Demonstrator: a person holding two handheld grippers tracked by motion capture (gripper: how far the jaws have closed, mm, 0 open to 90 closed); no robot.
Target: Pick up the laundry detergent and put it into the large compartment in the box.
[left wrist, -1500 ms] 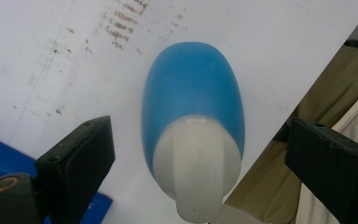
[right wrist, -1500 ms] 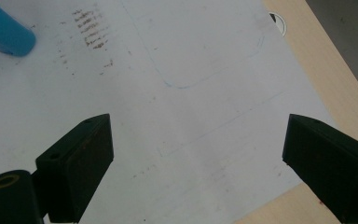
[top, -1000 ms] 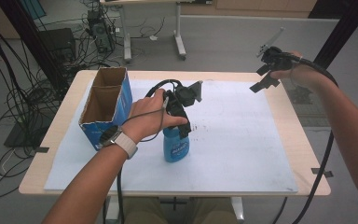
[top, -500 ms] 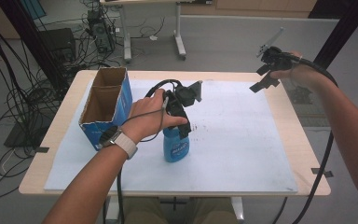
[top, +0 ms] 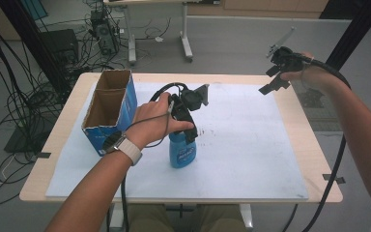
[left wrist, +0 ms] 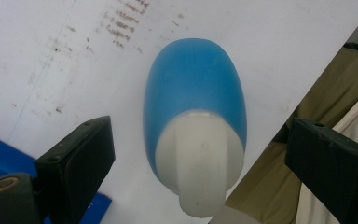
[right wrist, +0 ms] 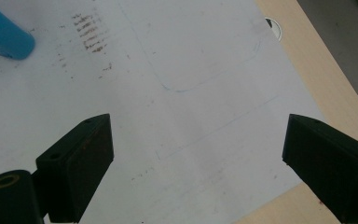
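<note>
Blue bottle [top: 182, 151], the only one, stands unmoved between the wide left claw [left wrist: 198, 163]; right claw [top: 276, 79] stays wide far right.

A blue plastic bottle [top: 182, 151] with a white cap and a printed label on its front stands upright on the white sheet near the middle of the table, just right of the blue cardboard box, its rounded shoulders and cap seen from above [left wrist: 194, 126].
</note>
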